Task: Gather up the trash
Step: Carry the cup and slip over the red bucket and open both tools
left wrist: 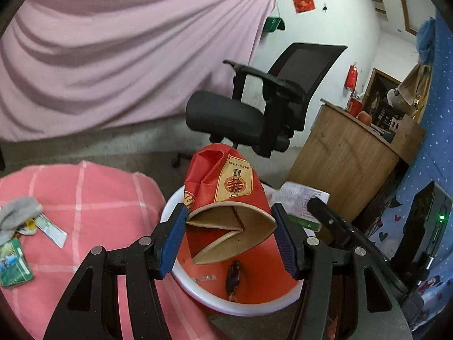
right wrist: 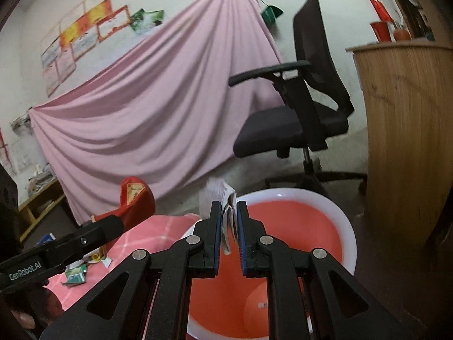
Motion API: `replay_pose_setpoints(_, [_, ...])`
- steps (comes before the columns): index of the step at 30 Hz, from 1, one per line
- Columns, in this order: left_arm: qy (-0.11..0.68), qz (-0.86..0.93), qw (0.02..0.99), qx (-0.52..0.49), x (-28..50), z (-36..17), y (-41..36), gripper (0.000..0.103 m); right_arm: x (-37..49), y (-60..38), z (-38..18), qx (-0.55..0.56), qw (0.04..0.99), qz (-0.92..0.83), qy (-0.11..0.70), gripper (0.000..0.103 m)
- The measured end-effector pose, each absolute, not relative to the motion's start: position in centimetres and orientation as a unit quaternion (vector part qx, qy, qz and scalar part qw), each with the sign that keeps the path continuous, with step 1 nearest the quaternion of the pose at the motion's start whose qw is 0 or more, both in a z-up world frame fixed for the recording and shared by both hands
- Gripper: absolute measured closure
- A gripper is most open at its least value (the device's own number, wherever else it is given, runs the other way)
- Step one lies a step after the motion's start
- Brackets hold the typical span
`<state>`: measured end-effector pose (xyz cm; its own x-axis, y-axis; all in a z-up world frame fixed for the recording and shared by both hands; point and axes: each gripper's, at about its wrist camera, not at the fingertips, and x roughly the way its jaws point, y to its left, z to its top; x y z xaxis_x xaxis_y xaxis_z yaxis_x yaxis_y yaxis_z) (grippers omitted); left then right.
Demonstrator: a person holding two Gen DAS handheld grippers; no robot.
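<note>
In the left wrist view the left tongs [left wrist: 230, 236] grasp a crushed red paper cup [left wrist: 226, 195], both blue pads pressed to its folded rim at mid-frame, above the orange basin with a white rim [left wrist: 181, 279]. A dark scrap [left wrist: 233, 280] lies inside the basin at lower centre. In the right wrist view the right tongs [right wrist: 228, 228] are clenched on a crumpled paper scrap [right wrist: 223, 198], poised over the near rim of the basin [right wrist: 346, 226]. More litter [left wrist: 17, 243] rests on the pink checked blanket [left wrist: 93, 198] at lower left. A black office chair [left wrist: 254, 104] stands behind.
</note>
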<state>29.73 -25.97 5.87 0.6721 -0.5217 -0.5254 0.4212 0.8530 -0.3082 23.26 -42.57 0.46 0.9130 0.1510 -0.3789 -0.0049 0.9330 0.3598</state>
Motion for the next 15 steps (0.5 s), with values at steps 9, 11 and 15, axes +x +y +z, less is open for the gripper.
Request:
replay_pose_setpoints(9, [0.359,-0.258,0.892,-0.096,31.8,4.2,-25.8,0.046,24.3,-43.2,-0.4,0.196,0.951,0.017,0.24,0.09])
replay_pose_setpoints(11, [0.364,-0.255,0.891,-0.096,32.0,4.0,-25.4,0.046,24.7,-43.4,-0.6,0.197,0.947,0.007,0.253,0.09])
replay_pose_setpoints(15, [0.362,-0.241,0.894,-0.104,31.9,3.9,-24.1,0.046,25.2,-43.6,-0.8,0.204,0.943,0.001,0.263,0.089])
